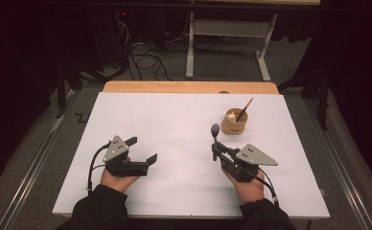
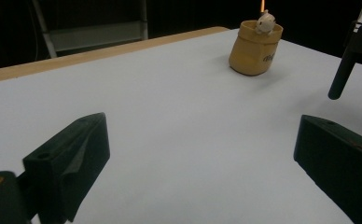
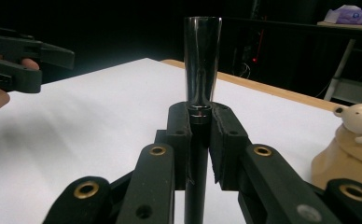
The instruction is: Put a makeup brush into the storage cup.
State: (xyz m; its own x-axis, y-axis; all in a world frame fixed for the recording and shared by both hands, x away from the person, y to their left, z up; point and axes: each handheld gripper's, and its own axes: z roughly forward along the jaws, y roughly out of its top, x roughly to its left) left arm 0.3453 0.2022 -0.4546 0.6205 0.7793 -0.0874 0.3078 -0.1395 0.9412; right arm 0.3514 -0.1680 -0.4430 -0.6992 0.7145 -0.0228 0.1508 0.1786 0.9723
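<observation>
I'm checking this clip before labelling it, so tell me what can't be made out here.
- Black pen: lower shaft hidden between the right gripper jaws in the right gripper view.
- Holder: printed word too small and blurred in the left gripper view.
- Pencil: lower end hidden inside the holder in the high view.

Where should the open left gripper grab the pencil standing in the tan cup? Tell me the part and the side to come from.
Grip the pencil on its bare upper shaft, above the tan cup rim, probably coming from above and the right. It leans up and to the right, and the little bear figure sits at the cup's left, so that side looks free. The left gripper has its jaws wide apart.
</observation>
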